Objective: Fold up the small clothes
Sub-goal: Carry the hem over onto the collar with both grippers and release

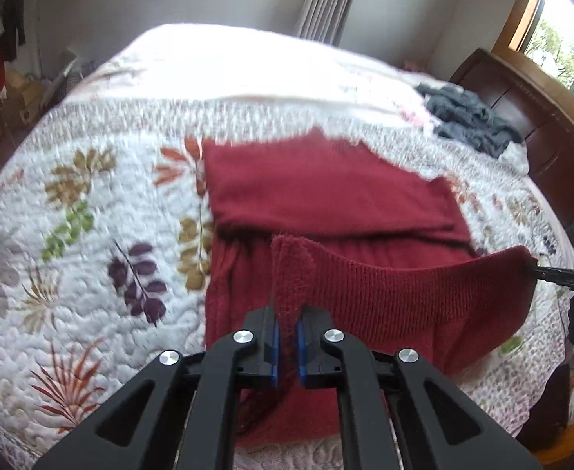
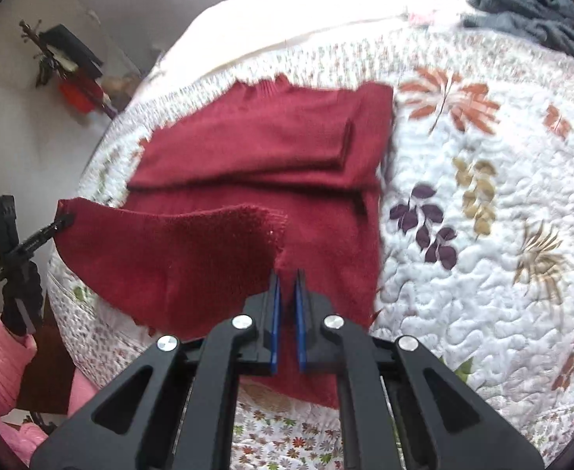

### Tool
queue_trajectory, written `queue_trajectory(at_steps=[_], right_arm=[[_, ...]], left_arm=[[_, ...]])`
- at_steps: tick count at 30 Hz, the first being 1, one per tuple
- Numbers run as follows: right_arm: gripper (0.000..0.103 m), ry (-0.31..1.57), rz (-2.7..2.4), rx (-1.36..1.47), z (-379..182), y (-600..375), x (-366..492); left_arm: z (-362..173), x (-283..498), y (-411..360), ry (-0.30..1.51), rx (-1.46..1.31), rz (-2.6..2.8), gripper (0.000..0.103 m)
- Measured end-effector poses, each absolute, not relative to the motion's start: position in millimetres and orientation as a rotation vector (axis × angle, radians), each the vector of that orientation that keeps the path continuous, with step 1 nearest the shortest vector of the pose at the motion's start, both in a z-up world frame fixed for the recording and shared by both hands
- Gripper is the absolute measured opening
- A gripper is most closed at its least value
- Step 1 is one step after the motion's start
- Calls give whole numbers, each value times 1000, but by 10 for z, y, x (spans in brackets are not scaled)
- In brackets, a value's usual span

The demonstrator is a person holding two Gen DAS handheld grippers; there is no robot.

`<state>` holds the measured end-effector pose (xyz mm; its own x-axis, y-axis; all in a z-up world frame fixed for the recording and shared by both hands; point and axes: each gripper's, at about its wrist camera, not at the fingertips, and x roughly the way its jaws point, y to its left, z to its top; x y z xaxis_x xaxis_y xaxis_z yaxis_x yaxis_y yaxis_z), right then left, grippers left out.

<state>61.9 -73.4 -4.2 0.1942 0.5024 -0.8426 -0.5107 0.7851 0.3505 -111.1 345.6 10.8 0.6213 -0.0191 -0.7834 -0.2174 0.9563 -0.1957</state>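
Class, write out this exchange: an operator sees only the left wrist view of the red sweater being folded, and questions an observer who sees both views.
Operator: How do the right gripper's pads stand?
Observer: The right gripper has its blue pads nearly together, with the red sweater hem at their tips.
Operator: Who holds the left gripper?
Observer: A dark-gloved hand below a pink sleeve holds the left gripper, which pinches the hem's other corner.

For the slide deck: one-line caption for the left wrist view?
Left gripper pinches the red sweater's hem, lifting it over the leaf-print quilt.
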Motion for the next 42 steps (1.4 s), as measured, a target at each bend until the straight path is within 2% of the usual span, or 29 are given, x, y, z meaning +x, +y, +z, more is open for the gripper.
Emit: queue_trajectory(at_steps=[11,19,25,30,35,42], right_arm=[[5,1030,682,-12,690,-513,1222],[5,1027,612,-10,767,-202,2058],[5,1062,544,-1,509,56,2788],[5,1126,498,-15,105,251,3140],[5,1210,442,-31,-402,359,3383],[5,1283,386,-35,-878,400,3584]], left_arm=[[781,-452,3642,728,-263,135,6],[876,306,3864,692,-274,167,6],[674,967,4082,723,-272,212,6],[198,1474,4227,838,-274,240,6],[-342,1730,4330,947,-285,275,6],[-729,1912,4424,1020,-297,313,7]])
